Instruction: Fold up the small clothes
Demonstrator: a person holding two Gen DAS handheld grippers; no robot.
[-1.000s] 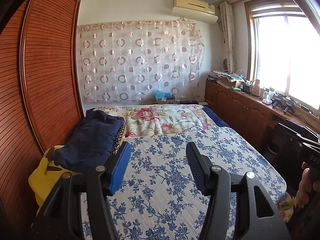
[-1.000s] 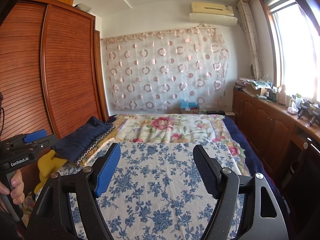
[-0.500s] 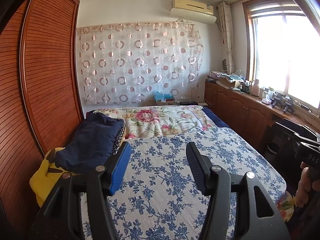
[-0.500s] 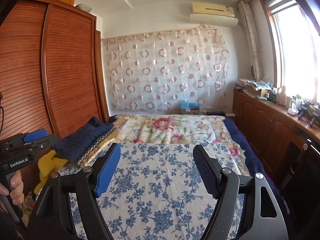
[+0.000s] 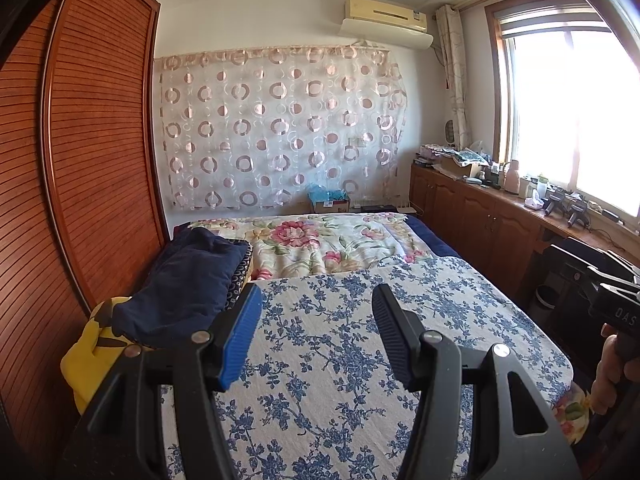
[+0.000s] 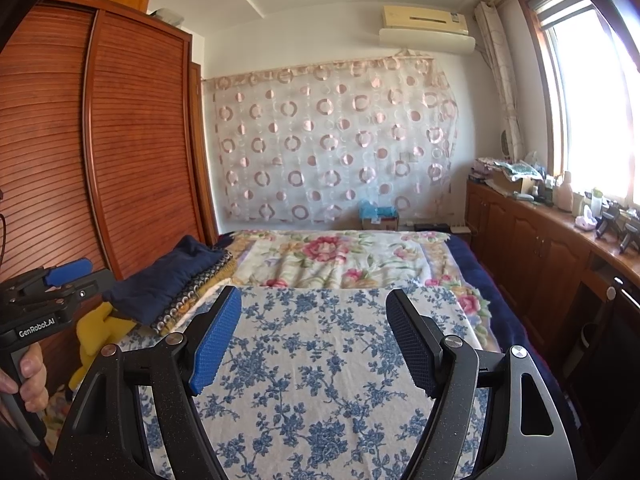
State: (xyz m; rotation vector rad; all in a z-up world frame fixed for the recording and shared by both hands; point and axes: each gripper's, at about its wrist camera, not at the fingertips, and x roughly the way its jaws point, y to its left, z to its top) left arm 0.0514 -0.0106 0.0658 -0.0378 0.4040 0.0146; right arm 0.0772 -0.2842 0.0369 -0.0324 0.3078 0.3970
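Note:
A pile of clothes lies at the bed's left edge: a dark navy garment (image 5: 188,280) on top, a patterned one (image 5: 240,276) under it and a yellow one (image 5: 90,354) nearest me. The pile also shows in the right wrist view (image 6: 160,280). My left gripper (image 5: 316,312) is open and empty above the blue-flowered sheet (image 5: 360,360), to the right of the pile. My right gripper (image 6: 314,320) is open and empty above the same sheet (image 6: 312,360). Each gripper shows at the edge of the other's view.
A brown slatted wardrobe (image 5: 80,160) runs along the bed's left side. A pink-flowered quilt (image 5: 320,240) covers the far half of the bed. A wooden cabinet (image 5: 500,220) with small items stands on the right under the window. A box (image 5: 330,202) sits behind the bed.
Both grippers stay open and empty. The left wrist view has tipped up slightly, so the bed and clothes pile sit a little lower in it.

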